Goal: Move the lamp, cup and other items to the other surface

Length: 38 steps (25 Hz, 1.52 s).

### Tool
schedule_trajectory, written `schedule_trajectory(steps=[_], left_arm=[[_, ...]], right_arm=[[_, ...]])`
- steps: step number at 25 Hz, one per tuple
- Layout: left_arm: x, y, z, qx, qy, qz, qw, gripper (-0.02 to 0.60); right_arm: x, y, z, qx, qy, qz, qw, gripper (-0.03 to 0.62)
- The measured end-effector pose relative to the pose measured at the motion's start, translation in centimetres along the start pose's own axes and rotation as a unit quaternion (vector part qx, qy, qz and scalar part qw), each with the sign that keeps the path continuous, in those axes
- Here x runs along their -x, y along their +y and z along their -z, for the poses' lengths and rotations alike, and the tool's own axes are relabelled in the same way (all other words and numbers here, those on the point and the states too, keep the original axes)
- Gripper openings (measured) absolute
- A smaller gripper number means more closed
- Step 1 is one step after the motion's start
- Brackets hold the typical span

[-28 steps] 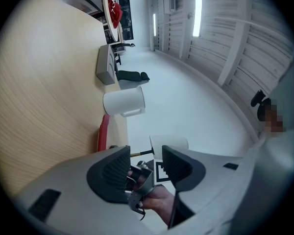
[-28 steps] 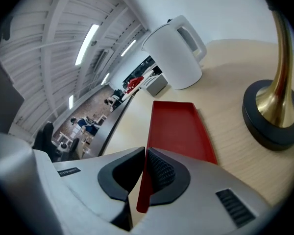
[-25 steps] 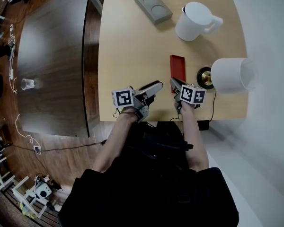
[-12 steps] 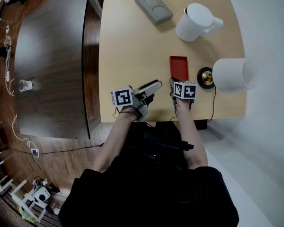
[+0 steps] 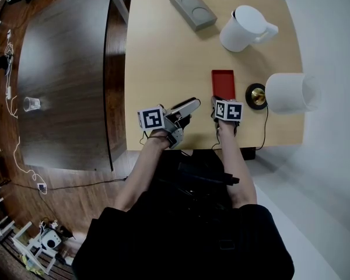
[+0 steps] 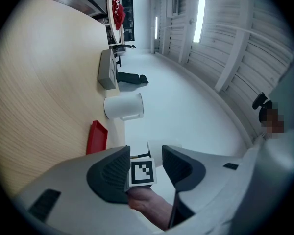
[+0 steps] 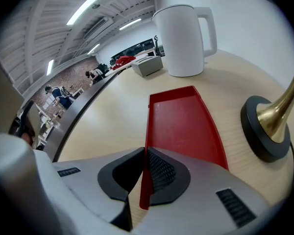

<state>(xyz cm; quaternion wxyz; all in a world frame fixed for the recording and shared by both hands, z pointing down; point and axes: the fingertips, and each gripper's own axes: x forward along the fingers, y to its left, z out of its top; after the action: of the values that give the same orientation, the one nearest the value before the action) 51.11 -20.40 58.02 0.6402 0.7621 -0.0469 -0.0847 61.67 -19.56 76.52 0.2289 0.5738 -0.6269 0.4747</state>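
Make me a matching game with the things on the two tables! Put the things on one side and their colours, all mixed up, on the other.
Things:
1. kettle
2. small tray
3. block with two round dents
4. cup

Colours:
A. grey
B. clear, see-through
C. white
D. red

Pairs: 1-C, 2-D, 3-A, 4-B

one lamp, one kettle, one tray, one cup

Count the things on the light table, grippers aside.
4: a grey block at the far end, a white kettle right of it, a red tray gripped by the right gripper, a lamp at the right edge. None seem hidden.
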Motion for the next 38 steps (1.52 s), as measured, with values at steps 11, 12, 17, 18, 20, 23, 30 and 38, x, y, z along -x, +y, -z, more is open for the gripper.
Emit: schedule_trajectory(steps=[11,12,17,18,20,23,30,38], left_arm=[[0.4,-0.3,0.2,-0.002,0.006,0.007,1.0,0.221],[0.5,-0.4,0.2,-0.002,0.007,0.008,0.9999,0.222],[0.7,-0.6,0.6,-0.002,0.011,0.012,0.9999,0.221],[0.7,-0.6,0.7,-0.001,0.012,0.011,0.9999,0.221],[0.9,-0.7,0.8,0.002,0.015,0.01,0.9998,0.221],[1.0,-1.0,1.0,0.0,0.018,0.016,0.9997,0.221],[1.0,-1.9,1.6,-0.007,0.036,0.034,0.9987,0.221],[1.5,-3.8,3.4,-0.012,0.062,0.051,0.9967,0.221]], right_arm=[[0.1,0.1,0.0,-0.026,-0.006,0.012,1.0,0.028],[0.1,0.1,0.1,-0.034,-0.007,0.012,0.999,0.028],[0.4,0.0,0.0,-0.071,-0.028,0.006,0.997,0.029],[0.6,0.0,-0.2,-0.08,-0.036,0.002,0.996,0.028],[1.0,0.0,-0.4,-0.098,-0.052,-0.004,0.994,0.028],[1.7,-0.2,-0.3,-0.109,-0.067,-0.004,0.992,0.028],[5.5,0.8,-1.9,-0.132,-0.155,-0.037,0.978,0.02],[12.7,4.0,-3.7,-0.163,-0.266,-0.108,0.944,0.017]])
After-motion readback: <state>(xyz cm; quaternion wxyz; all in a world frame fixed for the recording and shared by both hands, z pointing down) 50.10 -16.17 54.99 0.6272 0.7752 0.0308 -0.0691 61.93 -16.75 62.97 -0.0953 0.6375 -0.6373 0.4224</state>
